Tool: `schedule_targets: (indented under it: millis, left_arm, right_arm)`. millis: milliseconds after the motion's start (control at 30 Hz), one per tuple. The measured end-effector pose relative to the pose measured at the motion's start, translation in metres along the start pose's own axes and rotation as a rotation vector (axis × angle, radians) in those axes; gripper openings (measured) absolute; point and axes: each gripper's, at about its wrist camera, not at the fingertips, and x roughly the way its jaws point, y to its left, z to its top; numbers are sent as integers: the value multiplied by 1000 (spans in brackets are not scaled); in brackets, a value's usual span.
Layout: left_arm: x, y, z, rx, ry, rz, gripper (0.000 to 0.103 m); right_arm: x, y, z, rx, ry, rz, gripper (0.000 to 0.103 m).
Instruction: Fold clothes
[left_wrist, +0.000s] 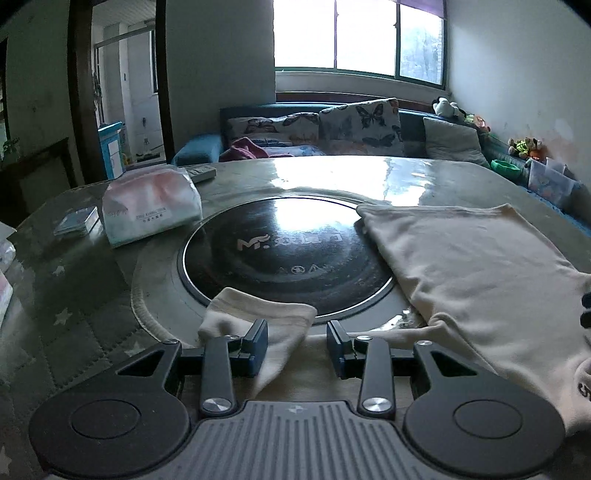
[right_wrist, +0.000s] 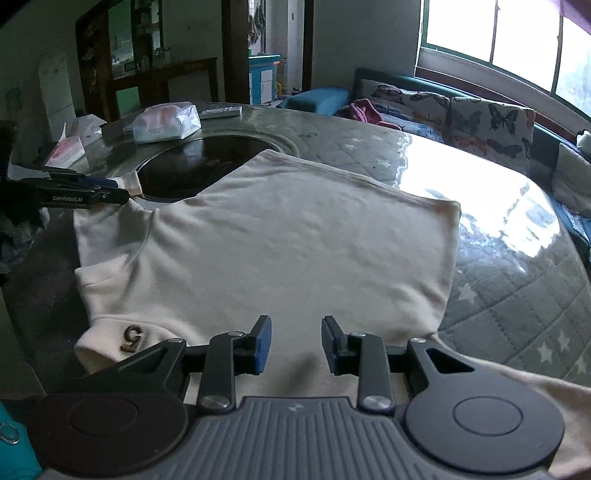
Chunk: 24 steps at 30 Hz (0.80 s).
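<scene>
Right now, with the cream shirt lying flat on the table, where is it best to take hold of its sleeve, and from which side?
Probably at the cuff end of the sleeve. It is a free end, spread on the table beside the dark round plate, so thin cloth can be pinched. Bring the left hand-held gripper in low from the near table edge, since its open jaws already straddle the sleeve there.

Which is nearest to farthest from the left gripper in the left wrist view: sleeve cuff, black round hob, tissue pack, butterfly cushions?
From the left gripper:
1. Sleeve cuff, right at the fingers, slightly left.
2. Black round hob, just beyond, centre.
3. Tissue pack, farther, left on the table.
4. Butterfly cushions, farthest, on the sofa.
</scene>
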Motion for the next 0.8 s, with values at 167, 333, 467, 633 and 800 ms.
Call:
schedule_targets:
  millis: [167, 333, 467, 633, 800]
  left_arm:
    - [-8, 10, -4, -36, -37, 41, 4]
    - [-35, 37, -8, -220, -135, 82, 2]
    - [-66, 57, -20, -365, -207, 134, 2]
    - [-73, 74, -41, -458, -145, 189, 4]
    - [-72, 86, -52, -523, -81, 192, 13]
  right_arm:
    - [3, 4, -1, 15, -1, 1, 29]
    - [3, 5, -2, 17, 1, -1, 29]
    - [3, 7, -1, 13, 1, 6, 29]
    - [5, 10, 0, 2, 7, 18, 29]
    - [6, 11, 2, -5, 8, 23, 30]
